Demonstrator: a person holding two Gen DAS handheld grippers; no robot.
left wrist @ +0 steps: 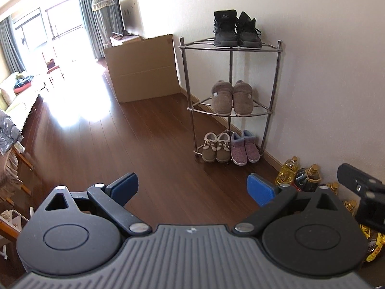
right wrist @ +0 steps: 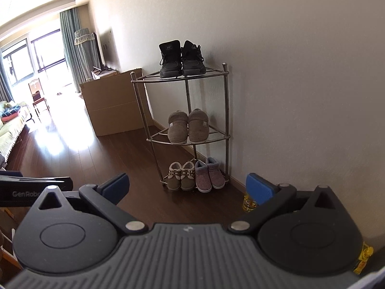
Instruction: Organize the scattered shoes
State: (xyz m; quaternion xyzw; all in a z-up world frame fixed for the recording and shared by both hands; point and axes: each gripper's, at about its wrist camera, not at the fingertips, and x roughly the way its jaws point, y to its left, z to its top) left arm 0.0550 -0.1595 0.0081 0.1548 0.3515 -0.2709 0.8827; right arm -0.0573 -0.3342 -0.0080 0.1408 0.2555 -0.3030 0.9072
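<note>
Left claw: the left claw [left wrist: 192, 187] with blue pads is spread wide and holds nothing; it hangs over bare floor, well apart from the rack.
Right claw: the right claw [right wrist: 187, 187] is also wide apart and empty, pointing toward the rack from a little further right.
Shoes: all four pairs stand on the three-tier chrome wire corner rack [left wrist: 279, 77]. The black lace-up sneakers [left wrist: 237, 30] are on the top shelf, the grey-brown fleece slippers [left wrist: 232, 97] on the middle shelf, the small brown-and-cream child shoes [left wrist: 216, 148] and the purple-grey slippers [left wrist: 245, 148] side by side on the bottom shelf.
Progress: I see no loose shoe on the floor, so the task seems finished or almost.
Risk: the rack looks light and thin; a push from a claw could shake it, and the sneakers at the front edge of the top shelf may fall.
Risk near floor: yellow oil bottles [left wrist: 287, 171] stand by the wall, just beside the rack; a low swing could knock them over.
Surface: dark brown wooden floor [left wrist: 149, 144], glossy, with strong glare from the window.
Room: plain white wall, a large cardboard box [left wrist: 142, 67] beyond the rack, curtains and a sofa further away.
</note>
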